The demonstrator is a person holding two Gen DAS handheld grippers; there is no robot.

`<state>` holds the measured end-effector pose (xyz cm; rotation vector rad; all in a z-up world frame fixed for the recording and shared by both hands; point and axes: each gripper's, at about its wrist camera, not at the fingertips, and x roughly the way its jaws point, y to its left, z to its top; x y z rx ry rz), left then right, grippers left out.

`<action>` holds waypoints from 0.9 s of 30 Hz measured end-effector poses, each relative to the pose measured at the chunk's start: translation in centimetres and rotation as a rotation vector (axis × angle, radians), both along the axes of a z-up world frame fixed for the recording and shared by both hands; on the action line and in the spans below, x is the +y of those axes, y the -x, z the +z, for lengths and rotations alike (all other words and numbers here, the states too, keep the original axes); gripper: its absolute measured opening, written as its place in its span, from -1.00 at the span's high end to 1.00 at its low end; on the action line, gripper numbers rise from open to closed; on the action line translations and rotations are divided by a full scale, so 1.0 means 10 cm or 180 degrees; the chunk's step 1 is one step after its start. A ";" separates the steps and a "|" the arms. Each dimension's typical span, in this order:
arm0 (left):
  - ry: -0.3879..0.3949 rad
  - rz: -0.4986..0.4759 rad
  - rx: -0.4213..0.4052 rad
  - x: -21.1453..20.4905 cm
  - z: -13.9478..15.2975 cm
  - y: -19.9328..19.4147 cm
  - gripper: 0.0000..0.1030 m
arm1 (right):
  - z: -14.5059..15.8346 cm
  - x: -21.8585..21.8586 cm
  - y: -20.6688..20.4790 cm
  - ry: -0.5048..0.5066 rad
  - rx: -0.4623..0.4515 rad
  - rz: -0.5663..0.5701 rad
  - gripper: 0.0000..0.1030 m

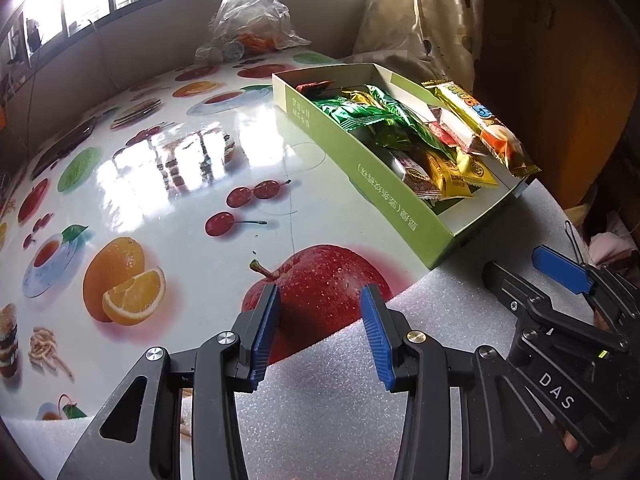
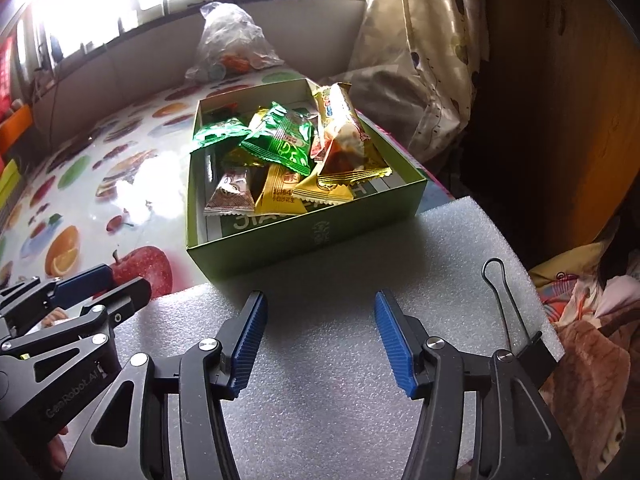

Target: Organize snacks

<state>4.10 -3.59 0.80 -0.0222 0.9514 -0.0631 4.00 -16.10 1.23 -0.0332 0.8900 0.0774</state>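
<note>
Both the left gripper (image 1: 320, 304) and right gripper (image 2: 320, 316) stand open and empty over white foam (image 2: 340, 360). Snack packets (image 2: 280, 148) fill the green box (image 2: 304, 240)

Two close wrist views, angled down along fingers (image 1: 264, 336); shared green box (image 2: 304, 240) and foam sheet (image 2: 340, 360).

The foam sheet (image 2: 340, 344) lies bare ahead up to the green box (image 2: 304, 240), the glossy desk (image 1: 192, 184) is open on the box's left, and curtain (image 2: 420, 64) and cabinet (image 2: 560, 100) crowd its right.
</note>
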 end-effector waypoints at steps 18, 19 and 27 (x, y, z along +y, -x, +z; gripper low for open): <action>-0.0010 0.0021 -0.0020 0.00 0.00 0.00 0.16 | 0.00 -0.03 0.01 -0.0046 -0.0034 -0.0069 -0.10; -0.0004 0.0024 -0.0019 0.00 0.00 0.00 0.16 | 0.00 -0.03 0.01 -0.0048 -0.0035 -0.0073 -0.10; -0.0005 0.0023 -0.0020 0.00 0.00 0.00 0.16 | 0.00 -0.03 0.01 -0.0047 -0.0035 -0.0069 -0.10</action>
